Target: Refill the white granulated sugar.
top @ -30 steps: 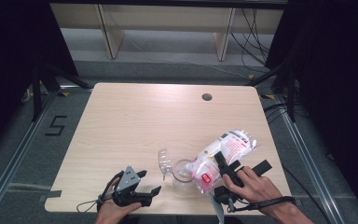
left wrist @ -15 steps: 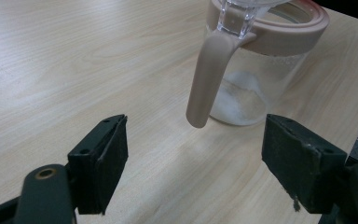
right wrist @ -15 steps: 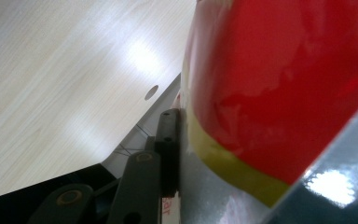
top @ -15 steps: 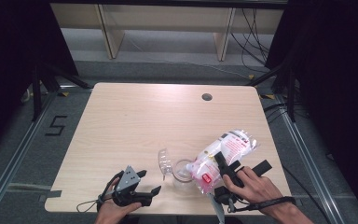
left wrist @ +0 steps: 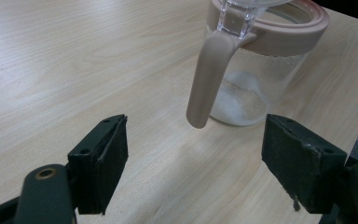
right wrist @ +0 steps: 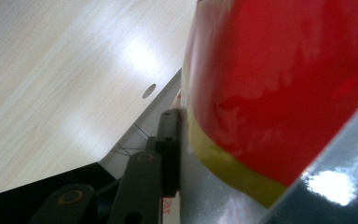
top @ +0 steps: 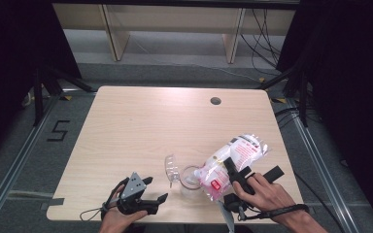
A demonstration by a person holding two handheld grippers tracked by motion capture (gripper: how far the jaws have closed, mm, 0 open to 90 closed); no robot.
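The right gripper (top: 237, 175) clamps a plastic bag (top: 233, 160), tilted over the glass jar (top: 190, 180) near the table's (top: 141, 126) front edge. The left gripper (top: 141, 199) rests wide open and empty beside the jar; the far tabletop lies bare.

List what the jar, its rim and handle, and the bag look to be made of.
Jar: clear glass or hard plastic; the white grains at its bottom show through the wall.
Rim and handle: matte beige-pink plastic, smooth and opaque.
Bag: thin glossy plastic film, crinkled, with red print; the right gripper clamps it.
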